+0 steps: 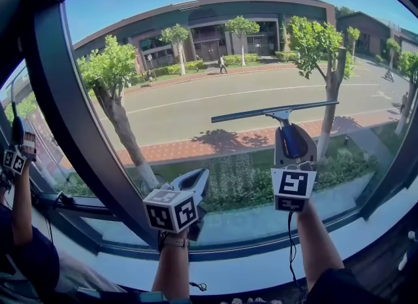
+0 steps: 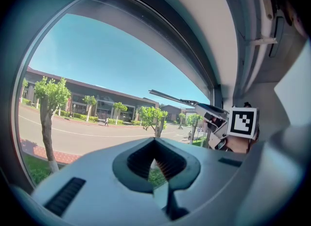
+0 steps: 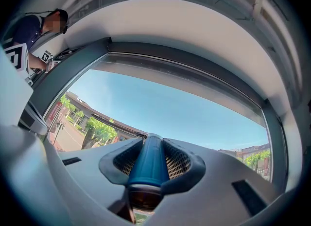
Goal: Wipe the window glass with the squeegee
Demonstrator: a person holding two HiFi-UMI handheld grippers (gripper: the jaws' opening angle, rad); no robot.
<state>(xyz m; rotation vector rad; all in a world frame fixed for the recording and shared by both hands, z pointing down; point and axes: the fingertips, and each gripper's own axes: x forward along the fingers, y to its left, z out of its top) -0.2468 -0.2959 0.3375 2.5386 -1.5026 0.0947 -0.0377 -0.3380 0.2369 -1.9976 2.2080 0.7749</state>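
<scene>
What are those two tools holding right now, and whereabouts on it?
The right gripper holds the squeegee by its blue handle, clamped between the jaws. The left gripper holds nothing.

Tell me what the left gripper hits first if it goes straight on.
Probably the window glass: the left gripper points at it with nothing in between, though depth is hard to judge.
</scene>
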